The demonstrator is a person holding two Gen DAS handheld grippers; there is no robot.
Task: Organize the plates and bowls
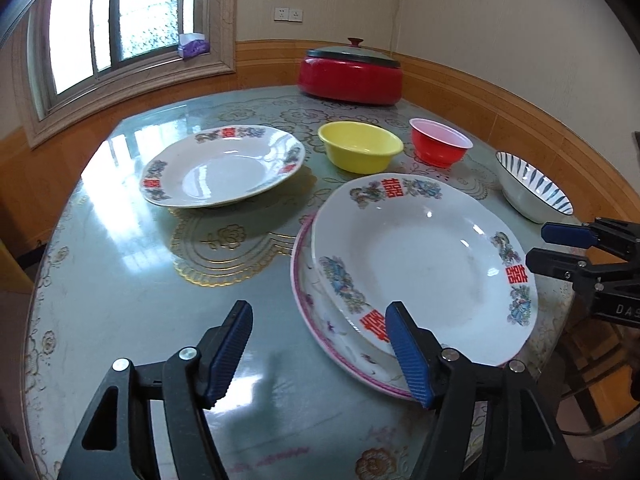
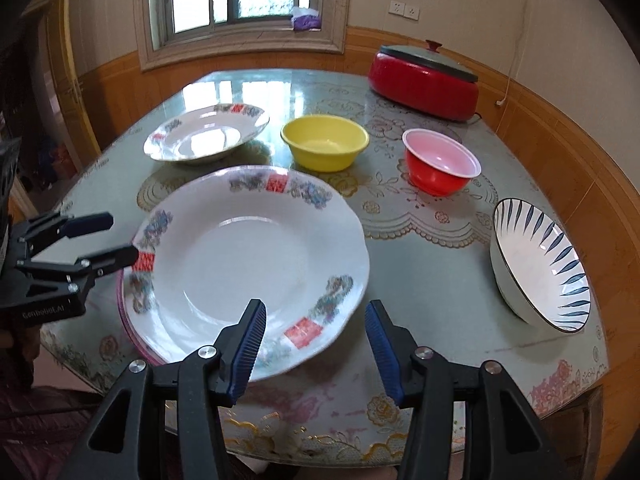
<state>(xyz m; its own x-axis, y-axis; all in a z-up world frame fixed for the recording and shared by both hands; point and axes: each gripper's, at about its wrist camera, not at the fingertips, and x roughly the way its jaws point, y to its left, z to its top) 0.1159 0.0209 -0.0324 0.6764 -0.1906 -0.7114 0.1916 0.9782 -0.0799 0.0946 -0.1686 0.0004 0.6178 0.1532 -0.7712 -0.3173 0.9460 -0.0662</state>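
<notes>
A white floral plate (image 1: 420, 264) (image 2: 256, 256) rests on a pink-rimmed plate (image 1: 316, 320) (image 2: 128, 320) at the table's near side. My left gripper (image 1: 320, 356) stands open at the stack's left rim, one pad just over the edge, gripping nothing. My right gripper (image 2: 316, 350) is open at the opposite rim, with the plate's edge reaching between its pads but not pressed. Each gripper shows in the other's view: right gripper (image 1: 556, 250), left gripper (image 2: 116, 240). Another floral plate (image 1: 222, 168) (image 2: 206, 134) lies farther back.
Behind the stack stand a yellow bowl (image 1: 360, 146) (image 2: 324, 142) and a red bowl (image 1: 440, 142) (image 2: 440, 162). A blue-striped bowl (image 1: 532, 188) (image 2: 540, 268) sits tilted at the right edge. A red lidded cooker (image 1: 350, 74) (image 2: 424, 76) occupies the far corner.
</notes>
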